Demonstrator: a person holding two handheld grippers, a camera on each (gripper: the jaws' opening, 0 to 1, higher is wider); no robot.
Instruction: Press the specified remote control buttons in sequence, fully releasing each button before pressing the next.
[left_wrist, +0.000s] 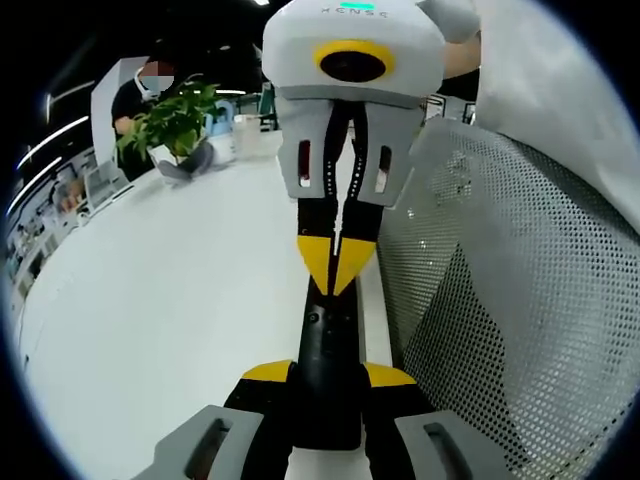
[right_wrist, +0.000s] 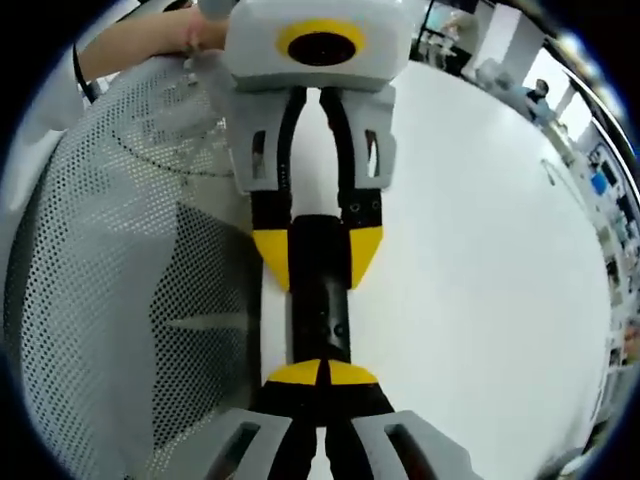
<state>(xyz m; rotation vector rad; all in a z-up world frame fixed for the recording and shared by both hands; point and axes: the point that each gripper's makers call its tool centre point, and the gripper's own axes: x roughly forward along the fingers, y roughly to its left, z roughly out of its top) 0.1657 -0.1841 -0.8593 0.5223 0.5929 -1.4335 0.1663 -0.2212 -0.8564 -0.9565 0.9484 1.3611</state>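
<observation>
Remote control (left_wrist: 328, 375): a long black unit, held over the white table (left_wrist: 160, 320) between the two grippers, which face each other along its length. In the left gripper view, the left gripper (left_wrist: 328, 378) clamps the near end of the remote between its yellow-tipped jaws. The right gripper (left_wrist: 338, 268) enters from above with its jaws drawn together to a point, the tips resting on the remote's upper face at its far end. In the right gripper view, the right gripper (right_wrist: 322, 374) shows its tips meeting over the remote control (right_wrist: 321, 315), and the left gripper (right_wrist: 318, 250) grips the opposite end. A perforated mesh chair back (left_wrist: 500, 290) stands just beside the remote. A potted plant (left_wrist: 175, 125) sits well apart on the table.
</observation>
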